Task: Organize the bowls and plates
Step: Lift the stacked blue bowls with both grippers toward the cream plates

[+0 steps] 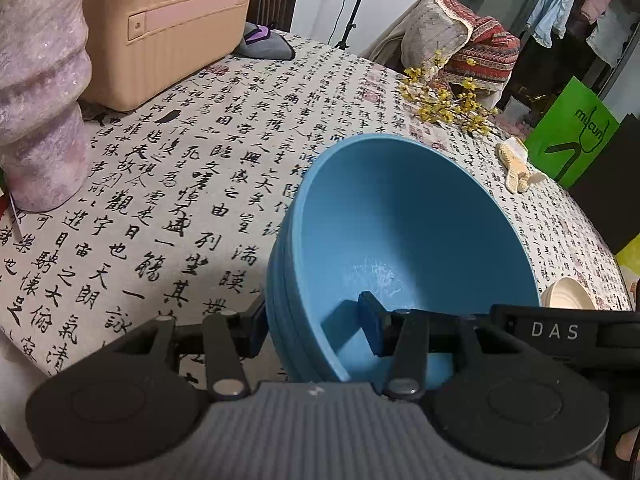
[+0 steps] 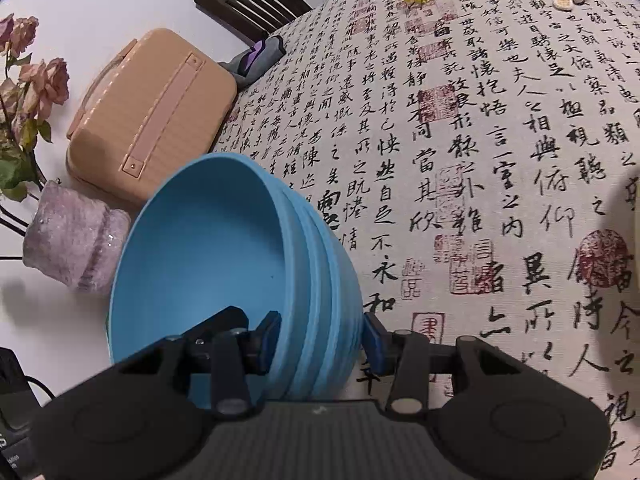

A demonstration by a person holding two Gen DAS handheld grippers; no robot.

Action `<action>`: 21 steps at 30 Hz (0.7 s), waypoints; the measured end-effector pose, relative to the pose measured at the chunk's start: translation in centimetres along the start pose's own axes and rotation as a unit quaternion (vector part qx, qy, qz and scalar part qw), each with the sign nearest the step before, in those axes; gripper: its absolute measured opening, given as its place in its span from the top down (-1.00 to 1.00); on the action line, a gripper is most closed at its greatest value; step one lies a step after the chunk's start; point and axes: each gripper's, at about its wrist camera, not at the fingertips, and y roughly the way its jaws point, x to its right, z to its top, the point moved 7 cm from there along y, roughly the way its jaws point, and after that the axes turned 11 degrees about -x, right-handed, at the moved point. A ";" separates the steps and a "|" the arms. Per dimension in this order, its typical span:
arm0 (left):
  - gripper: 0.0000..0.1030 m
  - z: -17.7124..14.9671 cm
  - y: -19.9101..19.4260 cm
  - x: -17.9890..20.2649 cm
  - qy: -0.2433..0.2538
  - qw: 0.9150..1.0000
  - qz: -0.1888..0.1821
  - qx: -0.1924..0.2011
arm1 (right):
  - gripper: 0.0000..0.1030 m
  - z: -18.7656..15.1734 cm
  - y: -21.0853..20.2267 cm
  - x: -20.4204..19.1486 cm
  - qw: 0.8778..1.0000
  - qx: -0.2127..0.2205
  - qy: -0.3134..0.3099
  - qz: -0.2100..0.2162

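A stack of several nested blue bowls [image 1: 400, 232] [image 2: 208, 248] hangs tilted over the calligraphy tablecloth [image 1: 180, 184] [image 2: 480, 160], held from two sides. My left gripper [image 1: 314, 330] is shut on the stack's wall, one pad outside and one inside the top bowl. My right gripper [image 2: 322, 342] is shut on the opposite wall the same way. A cream plate [image 1: 564, 294] lies on the cloth at the right, beyond the bowls. A black bar marked DAS [image 1: 554, 331] crosses the left wrist view beside the stack.
A beige case [image 1: 160, 28] [image 2: 152, 116] and a purple vase [image 1: 40, 92] [image 2: 76, 240] with dried roses stand at the table's left. Yellow flowers [image 1: 444, 100], a cream brush [image 1: 516, 164] and grey cloth [image 1: 264, 44] lie farther back. A dark chair [image 2: 256, 0] stands behind the table.
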 end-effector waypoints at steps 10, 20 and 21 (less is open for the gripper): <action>0.08 -0.4 0.0 1.7 0.010 1.000 -0.004 0.004 | 0.17 -0.4 -2.1 1.6 1.000 0.009 0.006 -0.001; 0.07 -0.7 -0.1 3.1 0.016 1.000 -0.003 0.010 | 0.17 -0.7 -3.4 2.4 1.000 0.015 0.006 -0.002; 0.07 -0.7 -0.2 3.3 0.016 1.000 -0.003 0.010 | 0.17 -0.8 -3.6 2.5 1.000 0.015 0.007 -0.001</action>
